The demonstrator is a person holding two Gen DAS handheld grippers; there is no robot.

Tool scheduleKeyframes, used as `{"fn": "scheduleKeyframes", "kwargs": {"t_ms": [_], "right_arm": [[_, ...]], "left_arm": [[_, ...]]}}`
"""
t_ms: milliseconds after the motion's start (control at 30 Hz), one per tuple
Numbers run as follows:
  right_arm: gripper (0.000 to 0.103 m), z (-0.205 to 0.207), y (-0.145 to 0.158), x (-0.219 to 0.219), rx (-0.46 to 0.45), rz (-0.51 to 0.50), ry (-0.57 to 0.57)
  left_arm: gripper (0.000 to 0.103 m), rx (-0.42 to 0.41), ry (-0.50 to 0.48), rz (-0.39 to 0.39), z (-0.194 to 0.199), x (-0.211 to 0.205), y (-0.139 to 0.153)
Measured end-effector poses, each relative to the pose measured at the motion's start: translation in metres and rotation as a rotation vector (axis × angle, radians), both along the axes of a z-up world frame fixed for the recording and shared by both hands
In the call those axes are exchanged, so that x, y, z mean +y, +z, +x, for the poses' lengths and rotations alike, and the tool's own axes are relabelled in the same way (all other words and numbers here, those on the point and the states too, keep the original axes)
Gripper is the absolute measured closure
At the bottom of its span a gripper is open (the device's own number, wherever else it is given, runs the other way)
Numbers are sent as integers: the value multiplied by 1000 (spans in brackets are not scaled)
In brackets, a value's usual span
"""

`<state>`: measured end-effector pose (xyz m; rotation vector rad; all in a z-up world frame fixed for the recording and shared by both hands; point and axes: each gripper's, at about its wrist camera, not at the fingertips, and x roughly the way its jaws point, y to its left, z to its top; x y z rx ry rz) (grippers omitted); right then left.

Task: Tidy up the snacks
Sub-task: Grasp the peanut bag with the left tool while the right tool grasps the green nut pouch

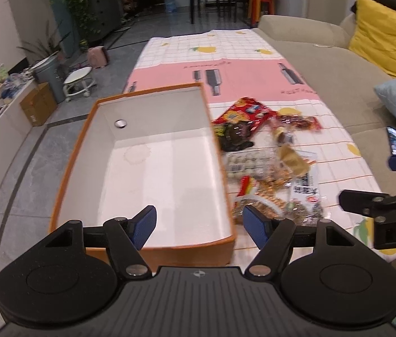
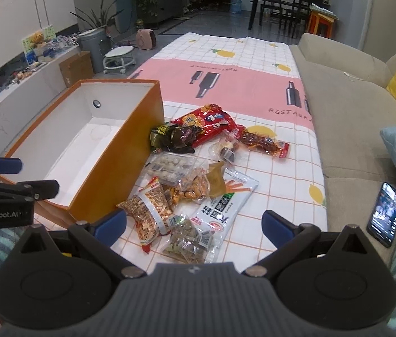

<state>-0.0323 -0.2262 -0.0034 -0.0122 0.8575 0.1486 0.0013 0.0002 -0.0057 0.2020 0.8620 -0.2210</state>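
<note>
Far left, floor and a low white shelf, not my concern. Next, the orange box (image 1: pixel 144 168) sits on the left part of the checked tablecloth (image 2: pixel 282 168), open top, white inside, nothing in it but a metal stud on the far wall and a faint stain on the base; I judge it's the bin the snacks go into, so nothing is sorted yet. My left gripper (image 1: pixel 199 226) hangs over the box's near right corner, jaws spread wide with nothing between them, one blue pad above the box floor, the other over the cloth just outside the wall. Looks parked at the drop spot, or ready to steady the box. Right of the box wall, the snack pile: dark packet (image 2: pixel 174 137) touching the box side, red bag (image 2: pixel 206 122) behind it, clear tray of pale round sweets (image 2: pixel 170 167), peanut bag (image 2: pixel 153 207) nearest the box corner, white long packet (image 2: pixel 223 210), small clear nut pack (image 2: pixel 189 243), red sausage-type pack (image 2: pixel 264 141) furthest right. All loose, overlapping, heaped close to the box so each transfer is short. My right gripper (image 2: pixel 193 229) hovers low over the near end of the pile, jaws wide open, holding nothing; peanut bag and nut pack lie between the pads but untouched. Likely first pick. Far right: beige sofa, a lit phone (image 2: pixel 384 214) on it, striped sleeve at the edge.
</note>
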Motion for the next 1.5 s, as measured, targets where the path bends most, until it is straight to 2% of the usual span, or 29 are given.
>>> {"fn": "scheduleKeyframes", "kwargs": {"t_ms": [100,167,233,267,300,367,567,633,767,1100,1300,1433,1500], "right_arm": [[7,6,-4,-7,-4,9,11],[15,10,-9,-13,0,4,5],[19,15,-16,-20,15,7,2],[20,18,-21,-25,25,14,-2],[27,21,-25,-28,34,22,-5],[33,25,-35,-35,63,36,-8],[40,32,-60,-49,146,86,-28],[40,34,-69,-52,172,113,-23],[40,38,-82,-46,211,118,37],[31,51,-99,-30,266,112,101],[31,55,-110,-22,288,110,119],[35,58,-116,-20,302,125,120],[47,59,-119,-20,314,132,117]], "left_arm": [[29,-14,-76,-22,2,-12,4],[34,-11,-131,-39,6,-21,6],[43,9,-185,-59,11,-31,5],[43,28,-206,-69,14,-35,3],[43,50,-233,-77,18,-40,0],[43,98,-286,-74,24,-52,-6],[42,219,-381,45,40,-78,-30],[35,249,-426,104,46,-85,-38],[30,316,-506,198,59,-94,-50],[26,400,-548,360,87,-116,-76],[23,449,-556,410,97,-123,-93],[15,443,-558,438,100,-129,-97],[15,441,-559,463,101,-133,-100]]}}
